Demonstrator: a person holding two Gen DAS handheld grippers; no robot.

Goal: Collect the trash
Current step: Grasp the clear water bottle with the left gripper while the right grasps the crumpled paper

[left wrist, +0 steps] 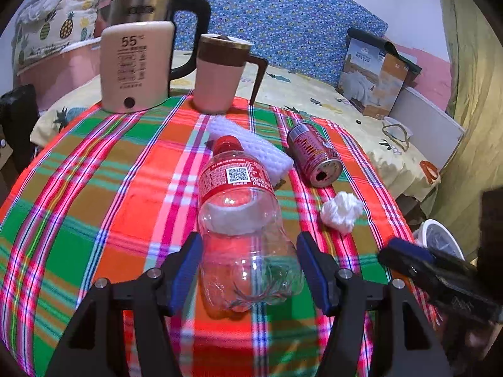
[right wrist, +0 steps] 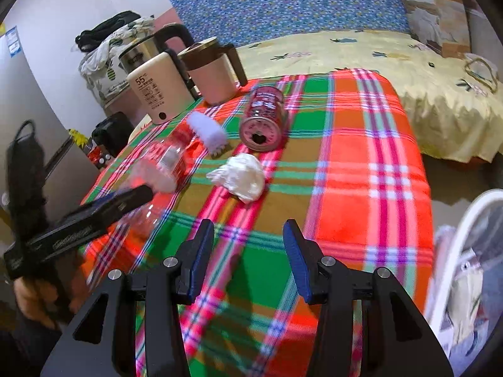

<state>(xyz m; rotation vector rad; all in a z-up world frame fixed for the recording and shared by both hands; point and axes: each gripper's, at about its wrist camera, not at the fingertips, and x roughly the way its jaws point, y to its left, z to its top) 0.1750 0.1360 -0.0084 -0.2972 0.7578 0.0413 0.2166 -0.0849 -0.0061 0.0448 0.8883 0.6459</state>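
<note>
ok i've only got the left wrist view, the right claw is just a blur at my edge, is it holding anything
observer: no, the right claw is open, with only bare cloth between its fingers.
operator: what's it lined up on
observer: the crumpled tissue lies just ahead of it, and the can lies on its side beyond that.
operator: and the bin, i only get a bit of rim
observer: the bin sits off the cloth's right edge, and something pale is already inside.
</note>
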